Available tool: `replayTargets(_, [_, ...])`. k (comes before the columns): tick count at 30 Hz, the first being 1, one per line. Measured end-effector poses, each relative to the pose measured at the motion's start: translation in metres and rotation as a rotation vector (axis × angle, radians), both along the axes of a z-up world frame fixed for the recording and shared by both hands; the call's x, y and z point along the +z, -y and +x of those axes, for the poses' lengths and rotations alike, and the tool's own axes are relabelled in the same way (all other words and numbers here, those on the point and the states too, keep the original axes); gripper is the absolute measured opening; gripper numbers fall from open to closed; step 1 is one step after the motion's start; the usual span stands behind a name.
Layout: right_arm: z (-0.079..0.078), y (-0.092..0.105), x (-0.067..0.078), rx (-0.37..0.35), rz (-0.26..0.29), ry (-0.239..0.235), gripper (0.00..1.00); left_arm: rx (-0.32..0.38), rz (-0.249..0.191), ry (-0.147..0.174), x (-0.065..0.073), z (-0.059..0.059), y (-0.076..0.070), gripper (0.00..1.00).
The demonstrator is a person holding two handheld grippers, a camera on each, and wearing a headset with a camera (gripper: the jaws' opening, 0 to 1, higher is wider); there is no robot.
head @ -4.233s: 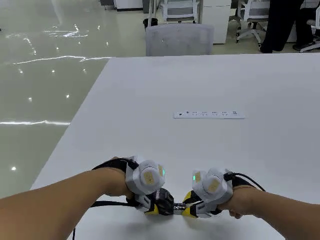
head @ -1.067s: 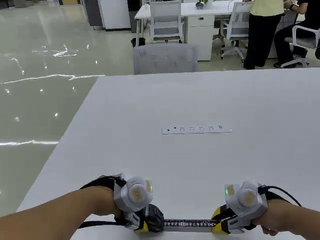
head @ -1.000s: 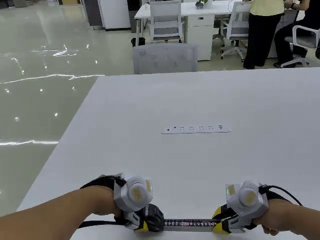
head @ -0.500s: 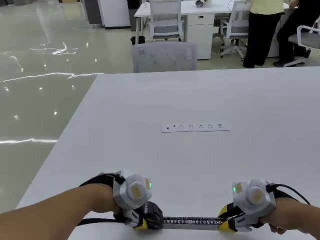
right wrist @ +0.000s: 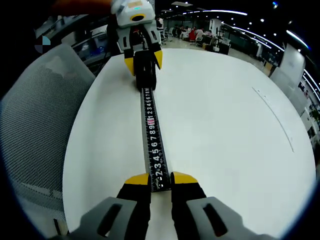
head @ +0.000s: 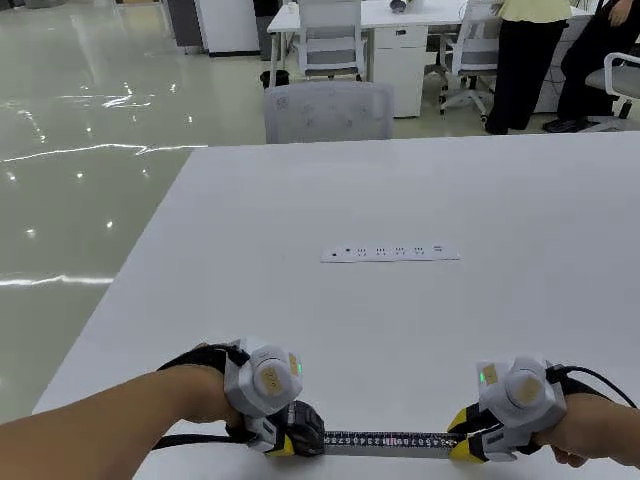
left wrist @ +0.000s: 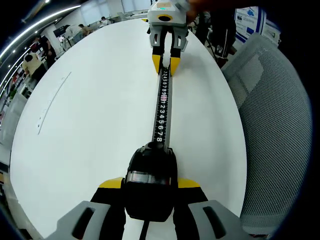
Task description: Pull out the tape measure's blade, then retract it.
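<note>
Tape measure (head: 303,432) stretched between our two grippers, low on the white table (head: 420,170).
Head view: we see its black case at 6 o'clock pinched by the left gripper (head: 283,446). The numbered blade (head: 385,440) runs toward 3 o'clock to the right gripper (head: 462,448), which is clamped on its tip. Left gripper view: case at 6, blade running to 12. Right gripper view: digits 2 to 9 climb from our jaws, then a red mark; case at 12.

This is looking like an open-plan office: a long white table (head: 300,190) is carrying a power strip (head: 390,254), a grey mesh chair (head: 327,110) is sitting at its far edge, and desks (head: 390,15) and swivel chairs (head: 330,35) are lining the glossy floor (head: 100,150) beyond, where people (head: 527,60) are standing.
</note>
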State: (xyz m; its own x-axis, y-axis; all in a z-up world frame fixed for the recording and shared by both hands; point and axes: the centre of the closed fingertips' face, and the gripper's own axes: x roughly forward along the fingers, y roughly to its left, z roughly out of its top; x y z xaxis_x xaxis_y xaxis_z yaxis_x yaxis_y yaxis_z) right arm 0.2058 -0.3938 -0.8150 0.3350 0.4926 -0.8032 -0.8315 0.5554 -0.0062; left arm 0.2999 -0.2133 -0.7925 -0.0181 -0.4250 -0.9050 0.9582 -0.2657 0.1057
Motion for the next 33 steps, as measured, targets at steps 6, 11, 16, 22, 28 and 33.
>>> replayTargets(6, [-0.003, 0.003, -0.001, -0.003, -0.002, -0.001, 0.12, 0.000, -0.001, 0.001, 0.000, 0.000, 0.000, 0.33])
replayTargets(11, [-0.005, 0.006, -0.001, -0.009, -0.001, -0.001, 0.12, 0.000, -0.001, 0.001, -0.001, 0.000, 0.000, 0.33])
replayTargets(16, [-0.006, 0.011, -0.001, -0.012, -0.001, -0.001, 0.12, 0.001, -0.002, 0.001, -0.001, 0.000, 0.000, 0.33])
replayTargets(22, [-0.009, 0.016, -0.002, -0.016, -0.005, -0.002, 0.12, 0.002, -0.002, 0.001, -0.001, -0.001, 0.000, 0.33])
replayTargets(28, [-0.011, 0.021, -0.002, -0.018, -0.010, -0.001, 0.12, 0.002, -0.002, 0.001, -0.001, -0.001, 0.000, 0.33])
replayTargets(33, [-0.013, 0.026, -0.002, -0.020, -0.017, 0.000, 0.12, 0.004, -0.002, 0.003, -0.001, -0.001, 0.000, 0.33])
